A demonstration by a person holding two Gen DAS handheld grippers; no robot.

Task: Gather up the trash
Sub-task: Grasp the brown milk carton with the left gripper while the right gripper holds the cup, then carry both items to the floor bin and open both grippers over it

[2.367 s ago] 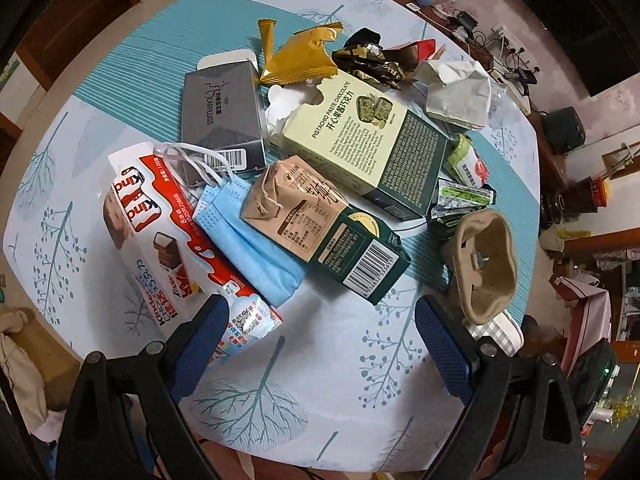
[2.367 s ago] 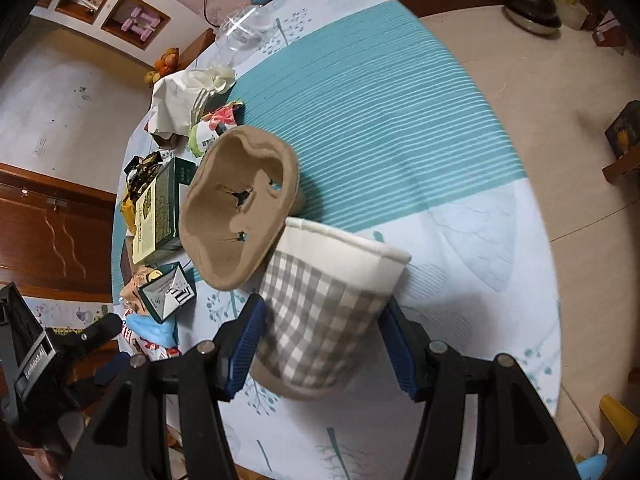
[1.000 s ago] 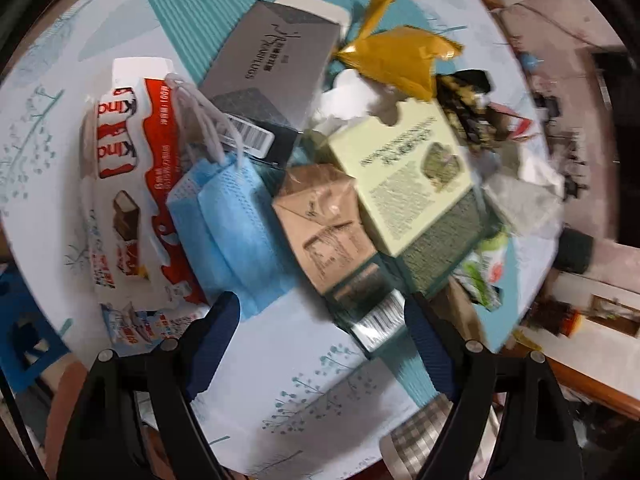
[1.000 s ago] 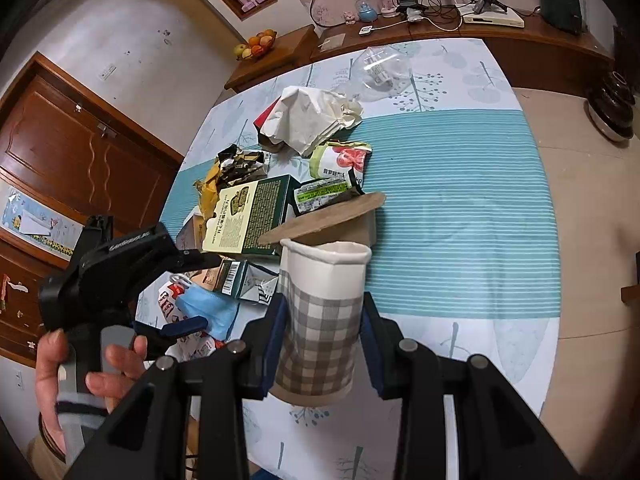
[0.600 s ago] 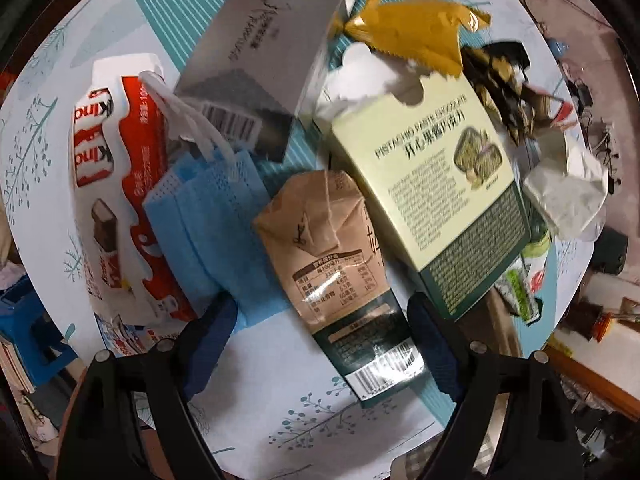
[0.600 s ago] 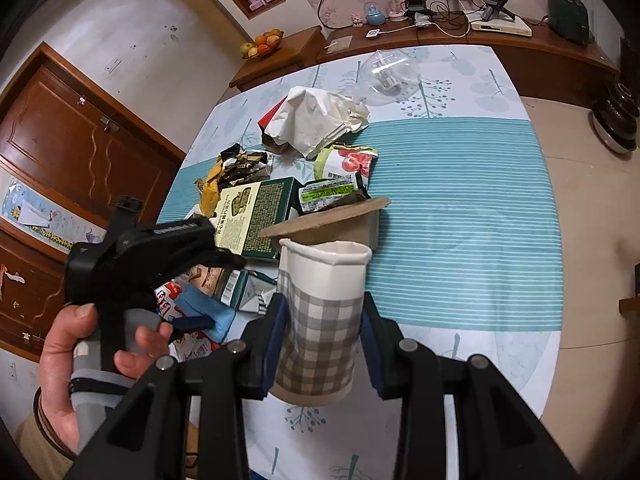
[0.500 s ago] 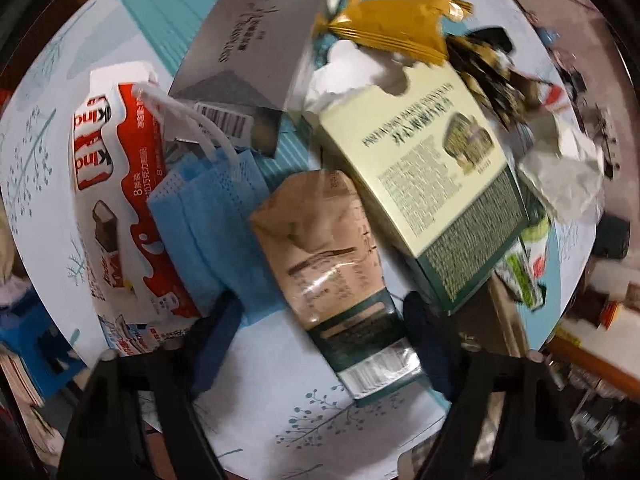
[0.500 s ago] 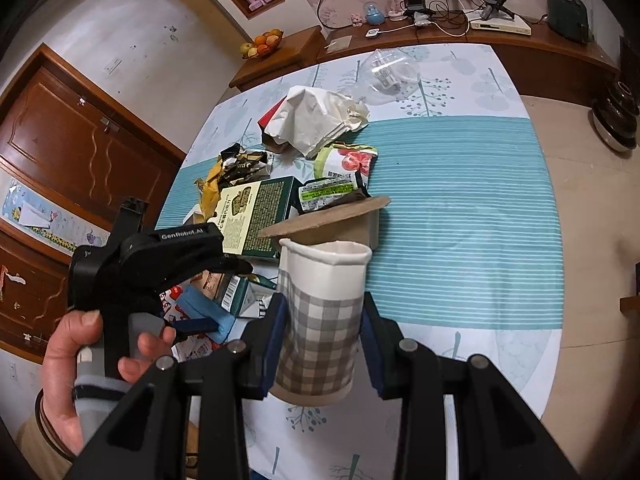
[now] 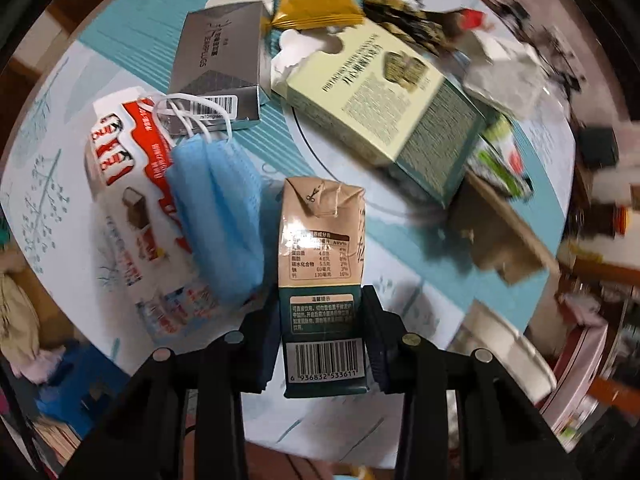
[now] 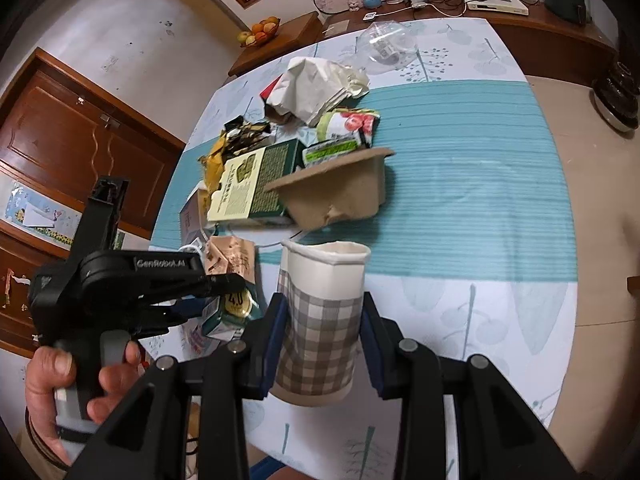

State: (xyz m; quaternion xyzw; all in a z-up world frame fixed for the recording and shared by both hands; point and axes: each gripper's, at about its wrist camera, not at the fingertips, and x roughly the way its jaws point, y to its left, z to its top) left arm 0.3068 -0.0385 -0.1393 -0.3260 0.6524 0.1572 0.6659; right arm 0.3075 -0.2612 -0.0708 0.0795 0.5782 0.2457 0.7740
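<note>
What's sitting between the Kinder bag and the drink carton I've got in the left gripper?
In the left wrist view, the blue face mask lies between the Kinder bag and the drink carton, overlapping the bag's edge, beside the left gripper.

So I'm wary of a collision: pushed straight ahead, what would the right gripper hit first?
Probably the brown pulp cup tray, directly beyond the checked paper cup that the right gripper holds; depth is unclear.
</note>
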